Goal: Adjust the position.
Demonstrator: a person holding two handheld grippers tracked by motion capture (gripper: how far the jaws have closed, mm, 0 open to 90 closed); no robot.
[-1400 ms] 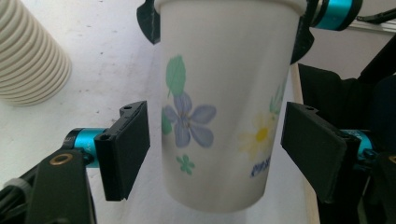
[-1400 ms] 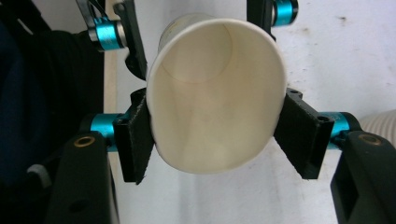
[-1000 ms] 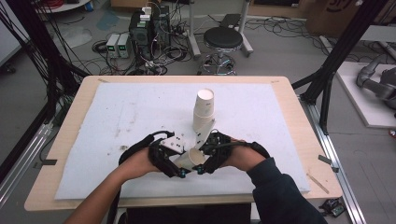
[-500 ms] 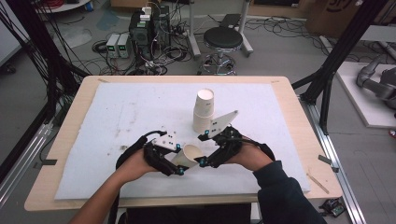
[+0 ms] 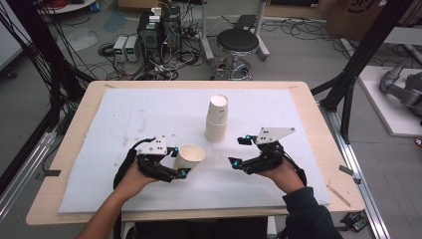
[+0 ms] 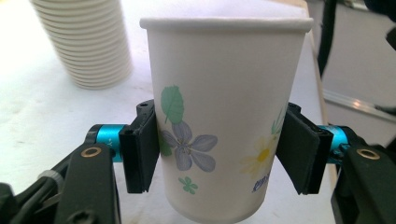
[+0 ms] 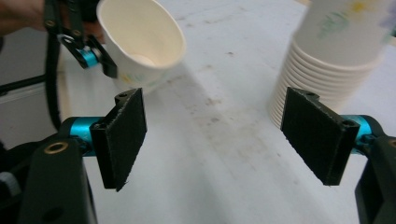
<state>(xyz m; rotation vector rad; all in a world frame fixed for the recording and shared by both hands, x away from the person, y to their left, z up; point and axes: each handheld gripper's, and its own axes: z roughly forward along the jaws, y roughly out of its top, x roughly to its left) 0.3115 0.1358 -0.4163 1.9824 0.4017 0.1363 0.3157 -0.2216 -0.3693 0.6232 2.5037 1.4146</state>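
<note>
Robotics lab, black frame struts [image 5: 357, 69], floor cables [image 5: 164, 59] w/ electronics boxes [image 5: 155, 27] (stool [image 5: 238, 44] behind table [image 5: 74, 117])

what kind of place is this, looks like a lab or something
Most likely a robotics or data-recording lab: black frame struts ring the table, electronics boxes and tangled cables lie on the floor behind, and a stool stands nearby.

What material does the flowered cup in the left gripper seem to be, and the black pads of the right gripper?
Flowered cup: probably paper, matte white, with a rolled rim, printed flowers and a cream inside. Black pads on the right gripper: apparently soft foam or rubber, matte, with slightly rough edges; the exact material is unclear.
</note>
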